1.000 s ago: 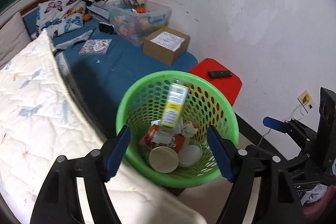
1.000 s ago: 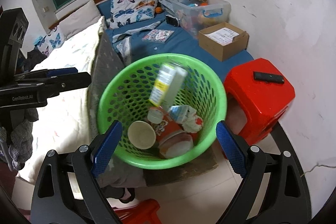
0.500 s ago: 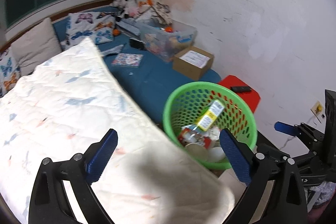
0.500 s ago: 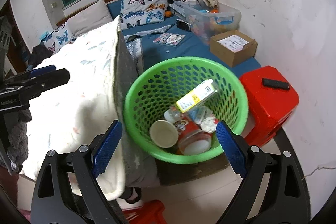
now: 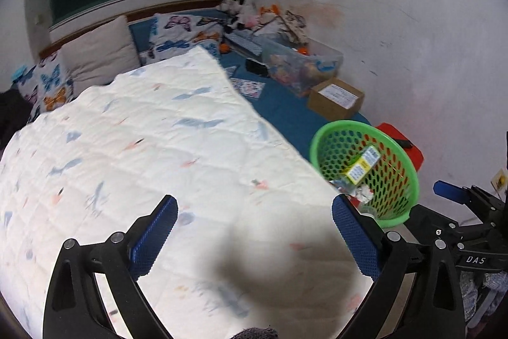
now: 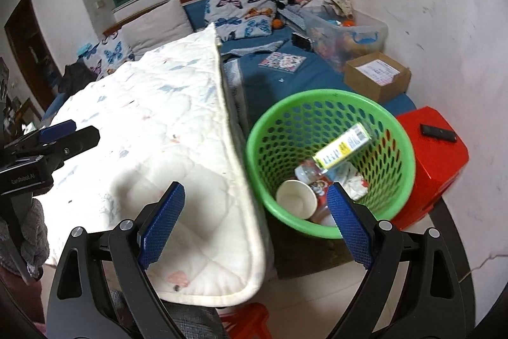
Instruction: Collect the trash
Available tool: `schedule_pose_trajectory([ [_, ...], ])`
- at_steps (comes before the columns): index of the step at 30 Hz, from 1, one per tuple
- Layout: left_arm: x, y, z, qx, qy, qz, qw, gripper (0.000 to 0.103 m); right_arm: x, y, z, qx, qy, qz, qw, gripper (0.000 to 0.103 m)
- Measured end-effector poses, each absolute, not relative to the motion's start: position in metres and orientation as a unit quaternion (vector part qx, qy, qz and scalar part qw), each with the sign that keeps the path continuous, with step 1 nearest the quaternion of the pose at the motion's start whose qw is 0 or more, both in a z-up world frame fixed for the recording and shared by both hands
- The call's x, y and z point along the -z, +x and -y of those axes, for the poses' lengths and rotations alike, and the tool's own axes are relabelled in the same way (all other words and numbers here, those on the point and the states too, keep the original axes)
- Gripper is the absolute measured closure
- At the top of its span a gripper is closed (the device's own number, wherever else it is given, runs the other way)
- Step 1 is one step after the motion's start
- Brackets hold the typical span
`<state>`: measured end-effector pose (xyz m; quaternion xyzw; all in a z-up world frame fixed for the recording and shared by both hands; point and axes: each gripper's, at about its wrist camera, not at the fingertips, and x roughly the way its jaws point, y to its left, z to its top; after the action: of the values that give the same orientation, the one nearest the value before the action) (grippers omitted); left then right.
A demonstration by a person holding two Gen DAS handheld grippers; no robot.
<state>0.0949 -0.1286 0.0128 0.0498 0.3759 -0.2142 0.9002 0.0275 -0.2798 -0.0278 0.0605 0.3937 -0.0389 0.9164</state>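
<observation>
Your yellow carton (image 6: 344,146) lies tilted in the green basket (image 6: 330,232), long axis rising toward the red stool (image 6: 439,161); both grippers' jaws gape empty beside the quilted bed (image 6: 158,129).

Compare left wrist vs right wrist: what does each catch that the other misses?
Only the left wrist view shows the wall socket. Only the right wrist view shows the paper cup in the basket, and the doorway. Both show the green basket, yellow-labelled bottle, white quilt, red stool and cardboard box.
</observation>
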Motion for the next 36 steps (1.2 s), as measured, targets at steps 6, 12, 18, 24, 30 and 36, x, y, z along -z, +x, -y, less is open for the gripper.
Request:
schedule_pose_trajectory([
  [6, -0.010, 0.088, 0.091, 0.177, 0.029, -0.379, 0.908, 0.008, 0.026, 0.036, 0.256, 0.023, 0.050, -0.388, 0.920, 0.012],
  [12, -0.001, 0.079, 0.068, 0.156, 0.019, -0.387, 0.909, 0.009, 0.027, 0.042, 0.239, 0.008, 0.041, -0.388, 0.921, 0.012],
  [18, 0.000, 0.071, 0.059, 0.144, 0.013, -0.394, 0.908, 0.008, 0.027, 0.040, 0.228, -0.004, 0.037, -0.385, 0.922, 0.012],
  [24, -0.004, 0.061, 0.050, 0.134, 0.013, -0.390, 0.911, 0.009, 0.025, 0.038, 0.222, -0.013, 0.040, -0.380, 0.924, 0.012],
  [30, -0.002, 0.060, 0.046, 0.128, 0.008, -0.394, 0.910, 0.008, 0.026, 0.036, 0.216, -0.020, 0.034, -0.380, 0.924, 0.012],
  [36, 0.000, 0.059, 0.047, 0.124, 0.013, -0.395, 0.910, 0.009, 0.027, 0.036, 0.211, -0.017, 0.025, -0.378, 0.926, 0.012],
])
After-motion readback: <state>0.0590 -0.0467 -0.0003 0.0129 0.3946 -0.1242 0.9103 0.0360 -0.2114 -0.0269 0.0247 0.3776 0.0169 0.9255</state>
